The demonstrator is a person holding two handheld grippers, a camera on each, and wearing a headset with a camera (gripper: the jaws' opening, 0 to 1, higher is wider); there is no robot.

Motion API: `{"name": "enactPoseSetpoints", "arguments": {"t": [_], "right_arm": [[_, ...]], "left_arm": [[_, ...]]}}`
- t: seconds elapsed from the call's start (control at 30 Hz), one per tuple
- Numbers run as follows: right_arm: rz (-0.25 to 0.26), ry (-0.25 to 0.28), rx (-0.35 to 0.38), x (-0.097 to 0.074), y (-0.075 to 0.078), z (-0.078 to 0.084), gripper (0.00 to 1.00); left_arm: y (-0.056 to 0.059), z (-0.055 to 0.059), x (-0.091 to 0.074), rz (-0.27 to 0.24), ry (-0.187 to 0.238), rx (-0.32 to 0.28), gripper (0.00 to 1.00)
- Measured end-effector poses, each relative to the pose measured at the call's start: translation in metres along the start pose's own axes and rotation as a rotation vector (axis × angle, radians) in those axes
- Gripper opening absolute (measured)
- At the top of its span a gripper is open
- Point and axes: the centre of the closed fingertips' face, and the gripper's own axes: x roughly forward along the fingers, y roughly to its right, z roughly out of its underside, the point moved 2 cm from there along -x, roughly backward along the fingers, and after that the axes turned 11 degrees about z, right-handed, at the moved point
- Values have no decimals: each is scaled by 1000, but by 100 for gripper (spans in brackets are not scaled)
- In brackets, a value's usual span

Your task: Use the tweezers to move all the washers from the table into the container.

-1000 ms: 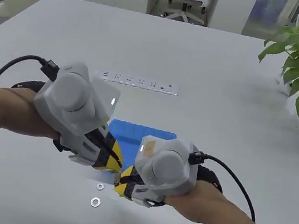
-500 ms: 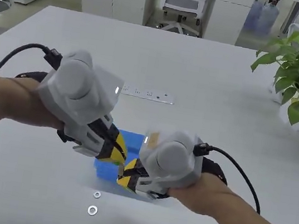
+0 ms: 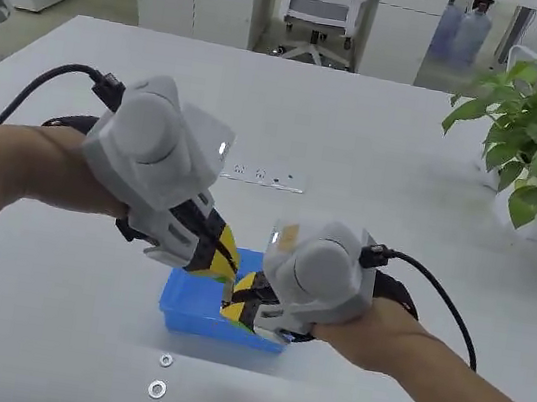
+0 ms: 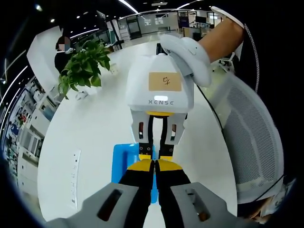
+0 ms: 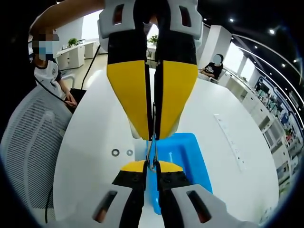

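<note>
Both tools have left the patch of table (image 3: 403, 181) beside the washers, where they were a second ago, and now hang over the blue container (image 3: 181, 301). The left tool (image 3: 223, 258) and the right tool (image 3: 239, 306) meet almost tip to tip above it.

In the right gripper view the tweezers (image 5: 152, 147) show as a thin metal pair. They rise from the right tool's jaws, which are pressed together on them, into the left tool's jaws, which pinch them with only a slit left. The tweezer points are hidden, so I cannot tell whether a washer rides in them. Going by the shift from the washers to the container, this looks like a carry arriving at its drop point. The next move would be to ease the squeeze so the piece falls inside the walls.

The container is an open-topped tray. The stretch of its floor seen in the right gripper view is bare, and the rest lies under the tools, so its contents cannot be counted. One washer (image 3: 166, 360) lies on the table just off the container's near wall. A second washer (image 3: 156, 389) lies a little farther from the container, not touching the first. At least two transfers appear to remain.
</note>
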Motion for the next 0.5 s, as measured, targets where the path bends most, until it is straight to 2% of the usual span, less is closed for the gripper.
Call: {"name": "enactPoseSetpoints", "arguments": {"t": [0.23,0.5], "right_arm": [[-1,-6,1,5,10,8,10],[-14,-12,9,16,17,16,10]], "left_arm": [[-11,2,6,1,3,8,5],[-23,11,13,8,2,3,5]]}}
